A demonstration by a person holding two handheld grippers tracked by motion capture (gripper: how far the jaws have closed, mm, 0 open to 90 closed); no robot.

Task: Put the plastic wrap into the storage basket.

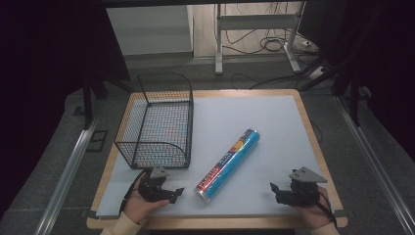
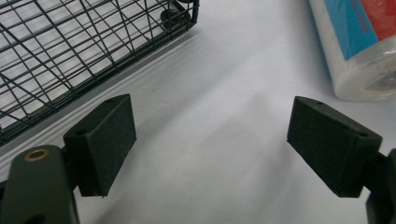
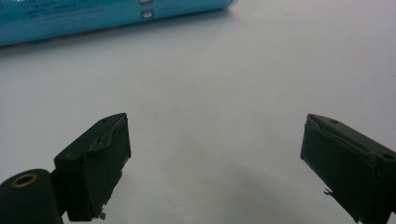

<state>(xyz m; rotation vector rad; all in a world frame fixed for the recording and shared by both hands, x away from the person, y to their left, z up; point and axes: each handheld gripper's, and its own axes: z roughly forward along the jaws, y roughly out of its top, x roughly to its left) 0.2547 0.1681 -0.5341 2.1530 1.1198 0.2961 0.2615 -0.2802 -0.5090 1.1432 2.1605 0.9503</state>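
A blue wrapped roll [image 1: 228, 165] with red and white print lies slantwise on the pale mat, its near end toward the front edge. A black wire basket [image 1: 157, 122] stands at the mat's left. My left gripper [image 1: 174, 195] rests near the front left, between the basket and the roll's near end; its jaws stand wide apart over bare mat [image 2: 212, 140]. The roll's white end [image 2: 359, 51] and the basket's corner [image 2: 84, 51] flank it. My right gripper [image 1: 277, 192] sits at the front right, open over bare mat [image 3: 215, 158], with the roll [image 3: 93, 16] lying ahead of it.
The mat [image 1: 254, 117] covers a wooden table [image 1: 313, 142] whose rim shows around it. Beyond the far edge stand white table legs [image 1: 219, 44] and loose cables on a grey floor. Metal rails [image 1: 68, 171] run along both sides.
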